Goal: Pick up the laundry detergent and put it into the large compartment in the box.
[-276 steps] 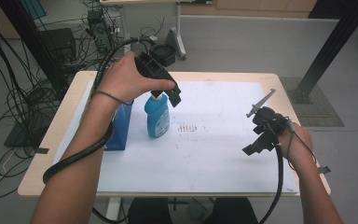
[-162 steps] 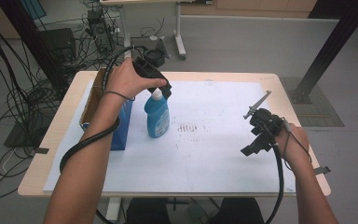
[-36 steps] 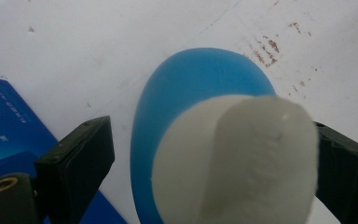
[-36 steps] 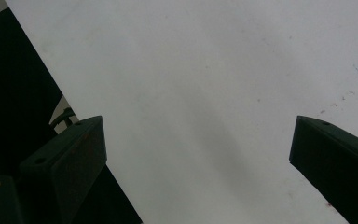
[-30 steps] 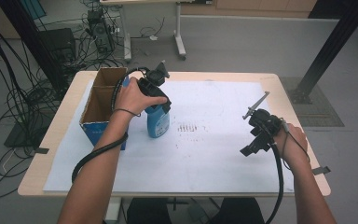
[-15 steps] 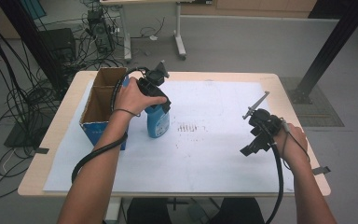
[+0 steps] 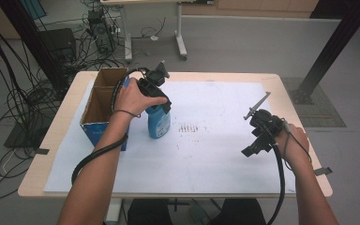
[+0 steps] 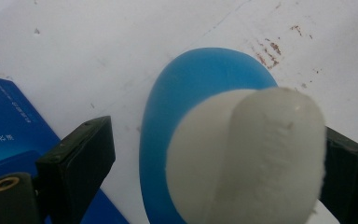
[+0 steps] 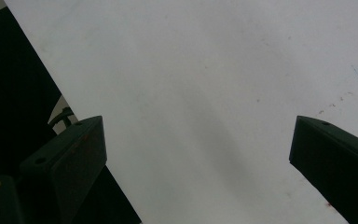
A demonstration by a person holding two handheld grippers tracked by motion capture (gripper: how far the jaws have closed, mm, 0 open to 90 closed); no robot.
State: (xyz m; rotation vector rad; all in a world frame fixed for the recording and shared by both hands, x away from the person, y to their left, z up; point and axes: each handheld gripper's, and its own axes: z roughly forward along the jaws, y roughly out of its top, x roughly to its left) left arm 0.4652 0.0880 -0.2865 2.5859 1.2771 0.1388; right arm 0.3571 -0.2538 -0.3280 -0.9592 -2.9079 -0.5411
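Note:
A blue bottle (image 7: 159, 123) with a white cap stands upright on the white paper, just right of an open cardboard box (image 7: 98, 104) with blue sides. My left gripper (image 7: 162, 106) points down over the bottle's top. In the left gripper view the white cap (image 8: 261, 158) sits between the jaws of the left gripper (image 8: 216, 140). It lies against the right jaw, while a gap separates it from the left one. The blue bottle body (image 8: 191, 93) shows beneath. My right gripper (image 7: 256, 144) hovers open at the table's right, over bare paper. Nothing lies between the jaws of the right gripper (image 9: 200, 135).
A large white paper sheet (image 7: 215, 159) covers most of the wooden table (image 7: 61, 145), with a patch of small reddish marks (image 7: 191, 127) near its middle. Beyond the table stand a black post (image 7: 328, 51), another desk's legs and many cables on the floor.
My left hand has shifted right and down onto the bottle's top, uncovering the open box. In the last second nothing has visibly moved. The right gripper has stayed put.

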